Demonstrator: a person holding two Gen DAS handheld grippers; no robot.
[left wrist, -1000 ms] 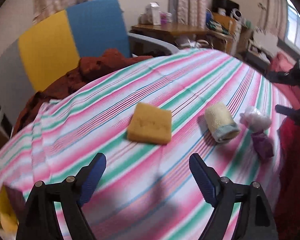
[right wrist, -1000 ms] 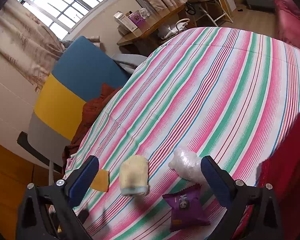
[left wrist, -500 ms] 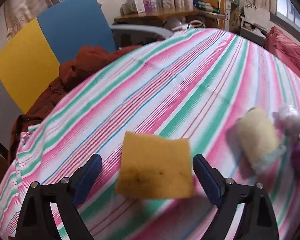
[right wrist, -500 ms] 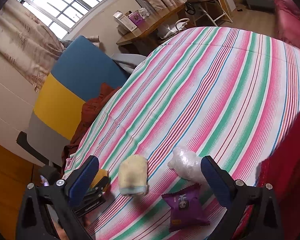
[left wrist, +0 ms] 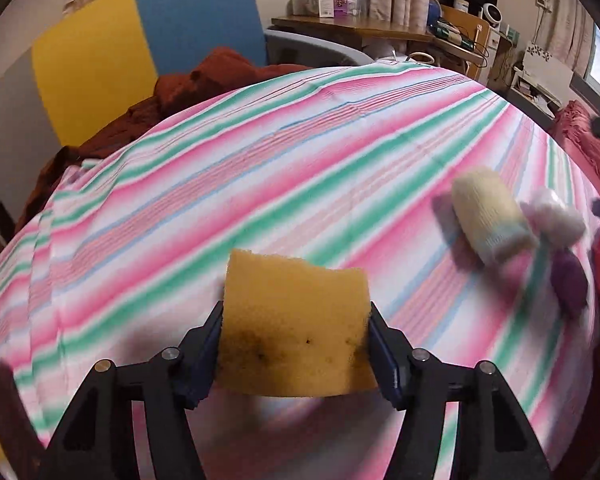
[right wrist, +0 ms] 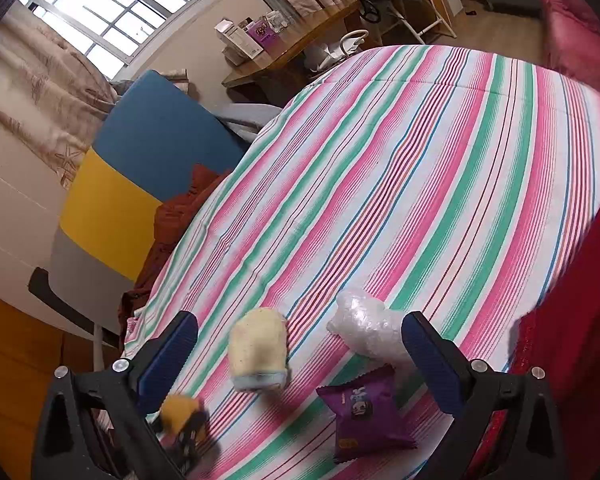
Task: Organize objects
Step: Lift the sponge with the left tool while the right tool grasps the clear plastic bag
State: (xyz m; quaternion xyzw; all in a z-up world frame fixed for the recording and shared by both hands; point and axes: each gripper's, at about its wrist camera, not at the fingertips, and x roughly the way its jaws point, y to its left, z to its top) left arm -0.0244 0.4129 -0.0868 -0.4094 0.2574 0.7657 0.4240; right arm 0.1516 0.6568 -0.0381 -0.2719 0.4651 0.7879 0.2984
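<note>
1. Left hand-held gripper (left wrist: 296, 354) pinching yellow sponge (left wrist: 296, 324) between both blue pads, sponge raised off the striped surface (left wrist: 260, 184); near edge of sponge blurred, underside hidden.
2. Right wrist view: same sponge (right wrist: 179, 412) seen only as a small smeared yellow blob low left, partly behind right gripper's left finger; dark left gripper body under it too blurred to read.
3. Right hand-held gripper (right wrist: 298, 352) spread wide, nothing between the pads, hovering over the near-edge cluster.
4. Cream rolled cloth with pale blue cuff (right wrist: 259, 350) lying on its side on the surface, between the right fingers in view; motion-blurred in left wrist view (left wrist: 488, 220).
5. Clear crumpled plastic wrap (right wrist: 364, 330) just beside the cloth, right end cut off by the right finger (right wrist: 428, 356); smeared white in left view (left wrist: 558, 220).
6. Purple snack packet (right wrist: 364, 416) flat on surface, near the wrap, print too small to read; in left view a purple blur (left wrist: 568, 280).
7. Red fabric (right wrist: 572, 320) at right edge, cut off by frame; cannot tell what it is.
8. Rust-brown cloth (left wrist: 204, 80) bunched behind surface's far-left edge, partly hidden, against blue-yellow chair back (left wrist: 148, 40).
9. No containers visible on the surface; boxes on far wooden desk (left wrist: 360, 30) too small to tell contents.
</note>
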